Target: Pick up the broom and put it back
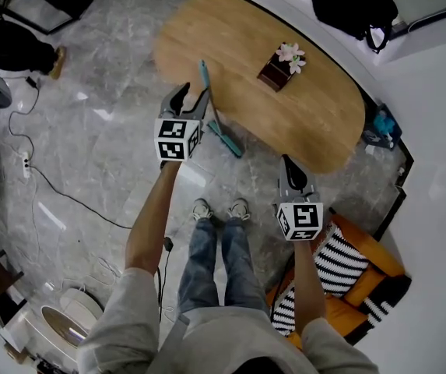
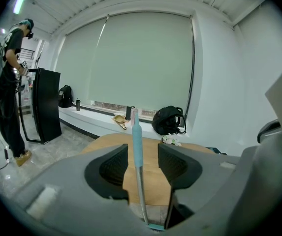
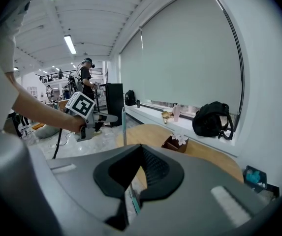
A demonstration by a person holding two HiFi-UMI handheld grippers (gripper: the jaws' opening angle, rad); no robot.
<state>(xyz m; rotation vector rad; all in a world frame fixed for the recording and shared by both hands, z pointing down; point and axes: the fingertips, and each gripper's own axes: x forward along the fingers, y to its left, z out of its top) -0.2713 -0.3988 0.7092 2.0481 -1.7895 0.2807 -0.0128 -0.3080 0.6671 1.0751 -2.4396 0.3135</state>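
Observation:
The broom [image 1: 215,119] has a teal grip, a thin metal shaft and a teal head on the floor; it leans against the near edge of the wooden table [image 1: 316,123]. My left gripper [image 1: 191,93] is open, just left of the upper shaft. In the left gripper view the broom [image 2: 137,141] stands upright, lined up in the gap between the jaws of the left gripper [image 2: 142,156], and the pads do not touch it. My right gripper [image 1: 291,166] hangs lower right by the table end, jaws together and empty. The right gripper [image 3: 141,149] looks towards the broom [image 3: 124,127].
On the table sits a brown box with flowers [image 1: 279,67]. A black backpack [image 1: 355,6] lies on the window ledge. An orange chair with a striped cushion [image 1: 339,267] is behind my right arm. Cables [image 1: 51,185] run over the floor at left. Another person [image 2: 10,87] stands by a black cabinet [image 2: 45,102].

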